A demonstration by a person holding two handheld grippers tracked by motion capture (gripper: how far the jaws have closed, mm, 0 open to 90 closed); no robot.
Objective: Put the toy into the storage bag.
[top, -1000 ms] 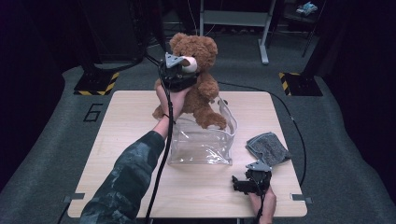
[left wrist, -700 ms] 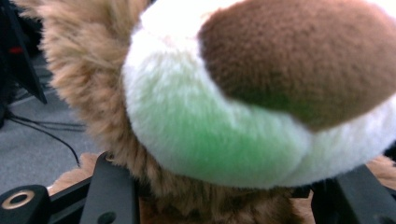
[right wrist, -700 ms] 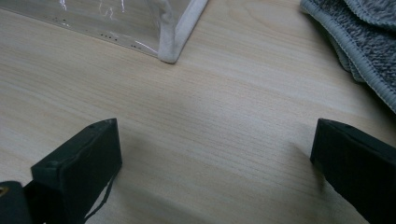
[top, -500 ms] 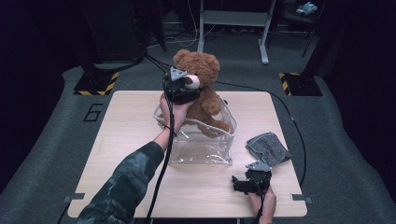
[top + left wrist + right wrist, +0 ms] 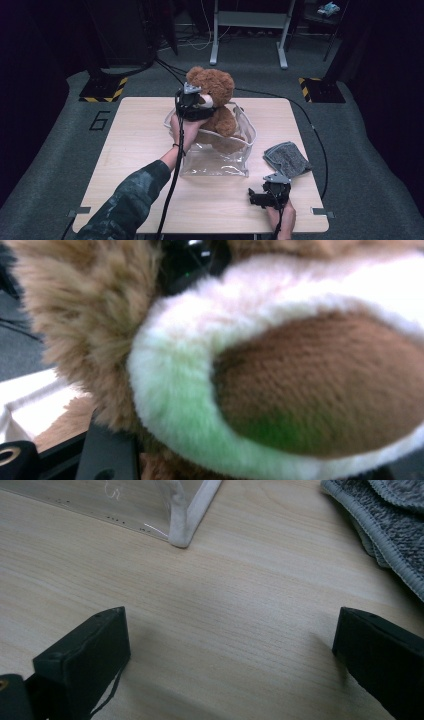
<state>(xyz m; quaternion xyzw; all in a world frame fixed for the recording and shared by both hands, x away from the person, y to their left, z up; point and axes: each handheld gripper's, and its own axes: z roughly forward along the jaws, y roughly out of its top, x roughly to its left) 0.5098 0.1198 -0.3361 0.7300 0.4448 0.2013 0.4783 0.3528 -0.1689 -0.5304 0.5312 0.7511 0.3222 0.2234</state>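
High view: a bear [image 5: 216, 102] is being lowered into a clear bag [image 5: 215, 150] that stands open on the table [image 5: 130, 150]. The bear's lower body is already inside the bag's mouth; its head and chest are above the rim. The left gripper [image 5: 192, 105] is at the bear's face, and its jaws have just been opening, with the muzzle between them; whether the pads press on it yet cannot be told from here. Nothing else is seen in the bag. A grey cloth [image 5: 286, 159] lies just right of the bag, on the table. The right gripper [image 5: 267, 192] rests near the front edge, apart from the bag, so the bag is steadied by nothing.

Left gripper view: the white muzzle [image 5: 180, 405] and brown nose [image 5: 325, 385] are pressed close to the camera, with brown fur [image 5: 85, 315] at the left. The pads are hidden, so contact cannot be judged.

Right gripper view: the jaws are spread wide over bare wood, with nothing between them. The bag's white-edged corner [image 5: 187, 517] and the cloth [image 5: 385, 520] are ahead.

Risks, as judged: if the bear is released now, it could tip over the soft rim, being top-heavy. The unheld bag could be pushed flat or slid away, and a leg could be caught on the rim.
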